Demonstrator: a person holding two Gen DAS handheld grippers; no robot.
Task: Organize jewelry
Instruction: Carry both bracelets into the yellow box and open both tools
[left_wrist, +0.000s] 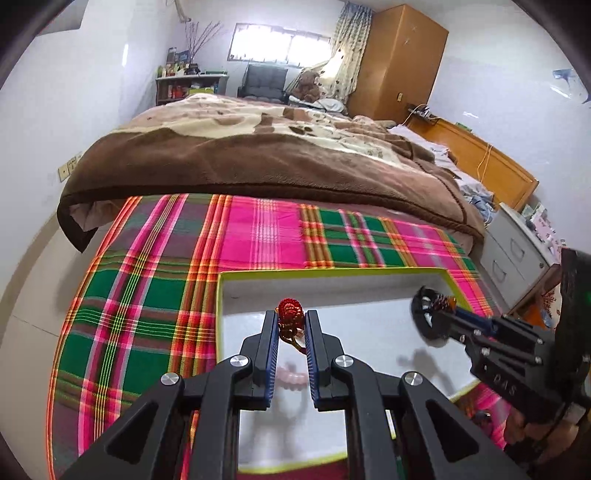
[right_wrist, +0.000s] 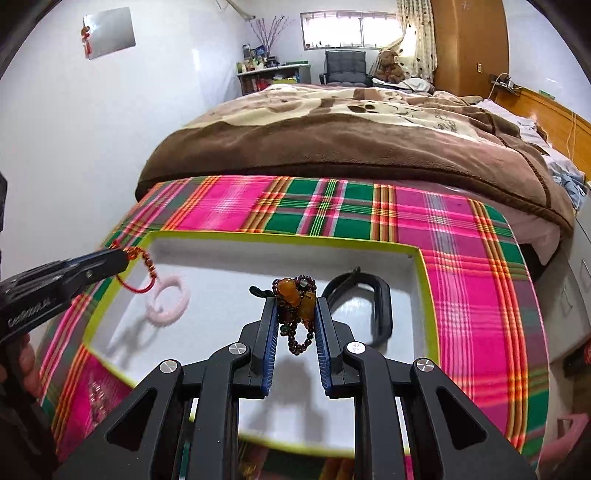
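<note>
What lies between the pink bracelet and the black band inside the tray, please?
In the right wrist view, only bare white tray floor separates the pink bracelet and black band.

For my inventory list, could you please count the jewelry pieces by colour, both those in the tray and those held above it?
Red: 1, red cord bracelet in the left claw
Dark red with amber: 1, bead bracelet in the right claw
Pink: 1, pink bracelet
Black: 1, black band
Total: 4

Over the tray (left_wrist: 334, 272), the left gripper (left_wrist: 291, 326) clamps a red cord (left_wrist: 291, 314); the right gripper (left_wrist: 439, 308) grips beads (left_wrist: 441, 303), perhaps amber.
</note>
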